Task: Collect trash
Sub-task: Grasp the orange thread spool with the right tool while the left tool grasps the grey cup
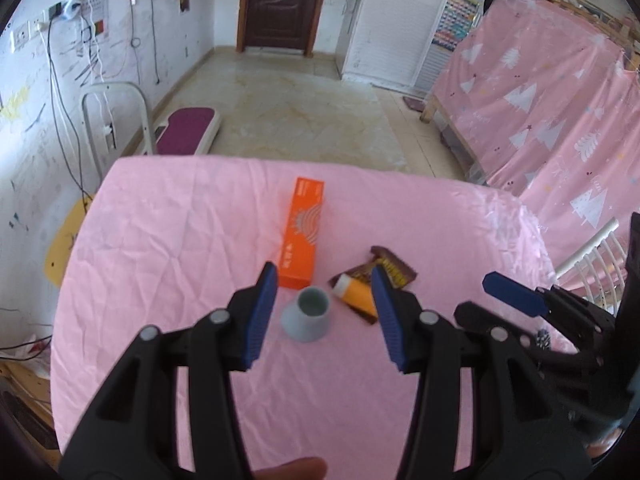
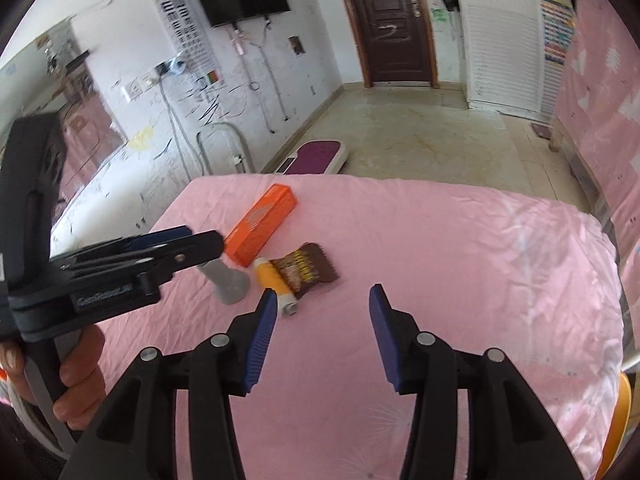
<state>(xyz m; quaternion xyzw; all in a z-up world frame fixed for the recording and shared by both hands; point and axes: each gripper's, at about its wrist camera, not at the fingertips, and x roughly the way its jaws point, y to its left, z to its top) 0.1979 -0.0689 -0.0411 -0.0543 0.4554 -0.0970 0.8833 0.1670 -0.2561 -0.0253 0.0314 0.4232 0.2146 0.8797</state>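
Note:
On the pink tablecloth (image 1: pixel 168 240) lie an orange box (image 1: pixel 302 236) (image 2: pixel 260 228), a brown snack wrapper (image 1: pixel 394 268) (image 2: pixel 306 268), a yellow-orange tube with a white cap (image 1: pixel 356 294) (image 2: pixel 274 280) and a grey cup (image 1: pixel 308 314) (image 2: pixel 228 280). My left gripper (image 1: pixel 324 270) (image 2: pixel 200 240) hovers open just above and short of the cup, holding nothing. My right gripper (image 2: pixel 323 292) (image 1: pixel 476 296) is open and empty to the right of the pile, its left fingertip close to the tube's cap. A hand (image 2: pixel 76 376) grips the left tool's handle.
The table edge (image 1: pixel 248 158) drops to a tiled floor (image 1: pixel 304 112). A white step stool with a purple pad (image 1: pixel 188 128) stands beyond it. A pink-draped bed frame (image 1: pixel 540 100) fills the right. A yellow chair (image 1: pixel 64 240) is at the left and a white rack (image 1: pixel 592 256) at the right.

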